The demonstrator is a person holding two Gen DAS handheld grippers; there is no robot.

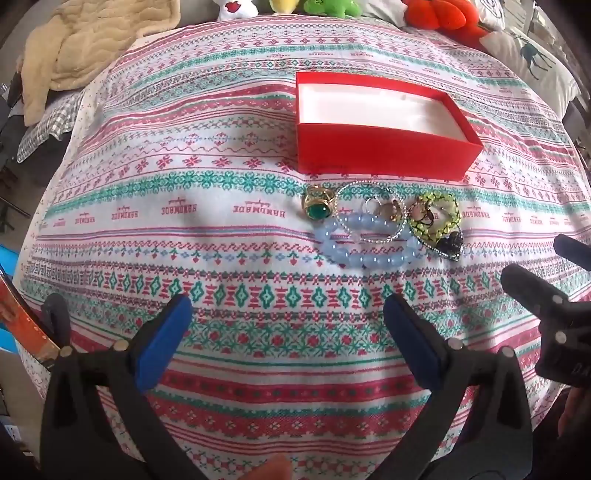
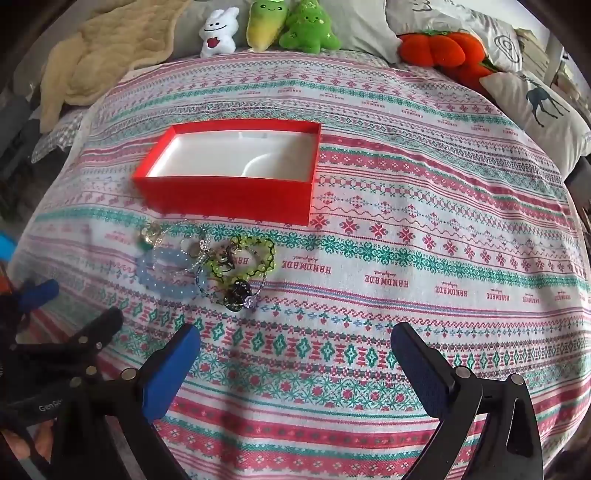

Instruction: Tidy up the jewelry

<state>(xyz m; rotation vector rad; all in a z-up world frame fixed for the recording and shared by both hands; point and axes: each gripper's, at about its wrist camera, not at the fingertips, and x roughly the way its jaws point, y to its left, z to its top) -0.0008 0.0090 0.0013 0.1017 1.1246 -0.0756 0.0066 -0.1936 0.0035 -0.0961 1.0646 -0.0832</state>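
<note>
The left gripper [image 1: 288, 332] hung over the patterned cloth [image 1: 184, 236] with its blue-padded fingers [image 1: 162, 343] spread wide and nothing between them. The right gripper [image 2: 295, 365] was likewise fully parted and held nothing; in the left wrist view it showed at about four o'clock, off to the side of the pile.

The jewelry lay in a small heap on the cloth, at about one o'clock from the left gripper and eleven o'clock from the right. It included a gold ring with a green stone [image 1: 317, 206], a blue bead bracelet [image 1: 365, 243], a thin sparkly bangle [image 1: 369, 210] overlapping the beads, and a yellow-green bead bracelet [image 1: 439, 218] with a dark charm [image 1: 452, 245] at its near edge. A few smaller rings sat inside the bangle, though the tangle was too fine to count surely.

Just beyond the heap, at twelve o'clock from it, stood the red box [image 1: 380, 151], open-topped, its white lining bare. Plush toys [image 2: 291, 26] lined the far edge of the cloth.
</note>
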